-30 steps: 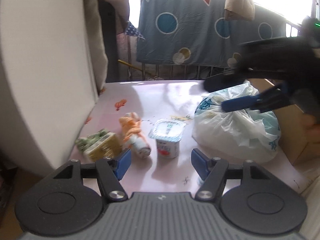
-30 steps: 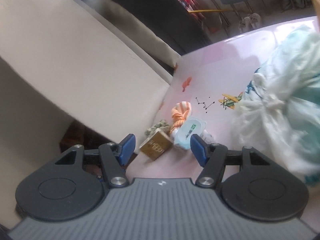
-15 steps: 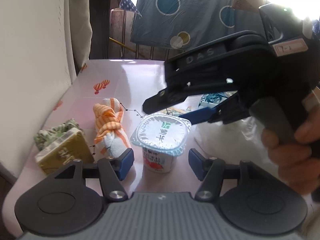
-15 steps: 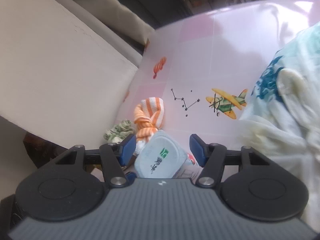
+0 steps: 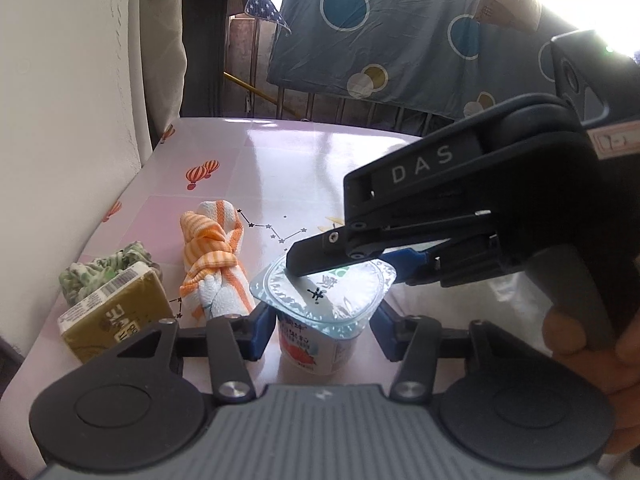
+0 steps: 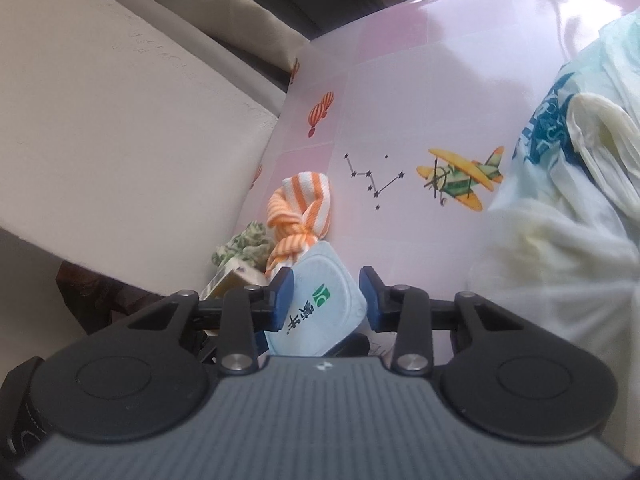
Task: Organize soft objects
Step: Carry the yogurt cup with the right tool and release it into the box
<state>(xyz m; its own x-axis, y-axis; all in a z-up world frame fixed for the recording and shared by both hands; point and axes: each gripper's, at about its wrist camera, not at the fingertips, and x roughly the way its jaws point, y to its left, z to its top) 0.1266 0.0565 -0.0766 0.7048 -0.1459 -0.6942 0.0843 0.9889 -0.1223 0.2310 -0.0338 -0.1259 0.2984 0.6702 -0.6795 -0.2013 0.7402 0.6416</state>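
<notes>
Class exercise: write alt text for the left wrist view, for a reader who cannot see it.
A sealed yogurt cup stands between the left gripper fingers while the right gripper reaches over its foil lid. Beside it on the pink table lies a knotted orange-striped cloth.

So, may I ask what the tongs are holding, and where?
Nothing surely yet: both tongs have just been closing on the yogurt cup, the left tongs round its body with a gap, the right tongs across its lid; contact unclear.

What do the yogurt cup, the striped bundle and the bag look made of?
Yogurt cup: thin white plastic, probably, with a shiny crinkled foil-like lid. Striped bundle: woven cloth, matte, knotted on itself. Bag: thin plastic film, translucent white with blue print, crumpled into soft folds.
</notes>
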